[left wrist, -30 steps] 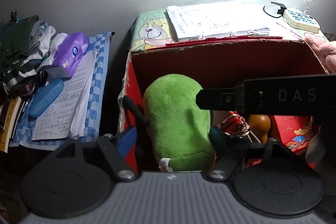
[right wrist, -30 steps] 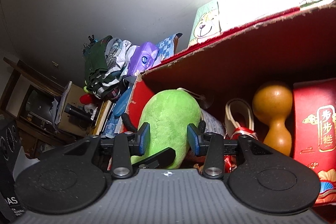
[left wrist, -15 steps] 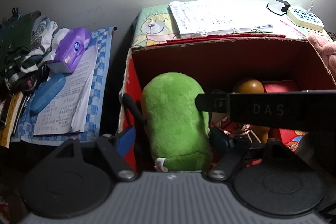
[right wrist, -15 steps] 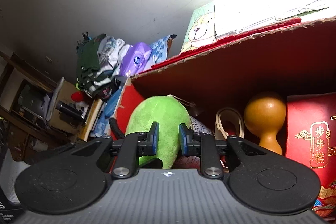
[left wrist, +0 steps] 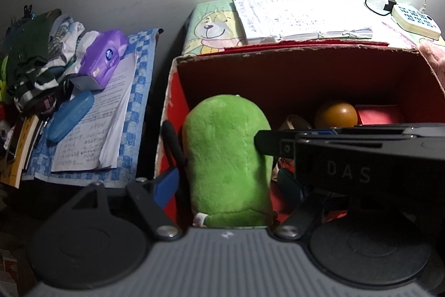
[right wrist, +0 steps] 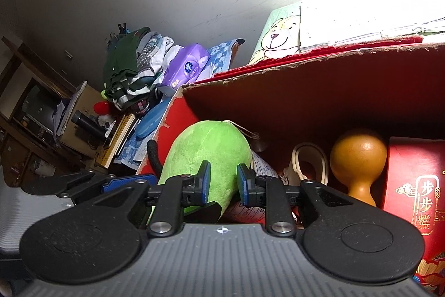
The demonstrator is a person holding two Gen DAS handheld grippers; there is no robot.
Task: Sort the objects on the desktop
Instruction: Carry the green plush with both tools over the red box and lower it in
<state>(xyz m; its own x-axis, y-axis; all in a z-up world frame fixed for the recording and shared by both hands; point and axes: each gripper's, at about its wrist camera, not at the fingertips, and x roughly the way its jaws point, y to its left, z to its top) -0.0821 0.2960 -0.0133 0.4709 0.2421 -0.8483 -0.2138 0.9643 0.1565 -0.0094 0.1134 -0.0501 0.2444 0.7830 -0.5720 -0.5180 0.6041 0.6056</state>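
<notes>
My right gripper (right wrist: pixel 222 183): matt black plastic arms, bright metal screws, ribbed grey housing, blue rubbery pads pinching fuzzy green plush toy (right wrist: pixel 205 155). My left gripper (left wrist: pixel 228 183): same matt black plastic, blue pads either side of the plush. Box (left wrist: pixel 306 69), centre frame: rough corrugated cardboard, ragged torn rim, red printed outer face. Gourd (right wrist: pixel 358 160), right of frame: smooth, glossy, looks like varnished wood. Red carton (right wrist: pixel 417 185), far right: glossy card, gold foil print. Tissue pack (left wrist: pixel 103 60), upper left: shiny purple plastic film. Glasses case (left wrist: pixel 69 116): smooth blue plastic. Paper stack (left wrist: pixel 303 19), top: matt, dog-eared. Checked cloth (left wrist: pixel 139 91): woven.
</notes>
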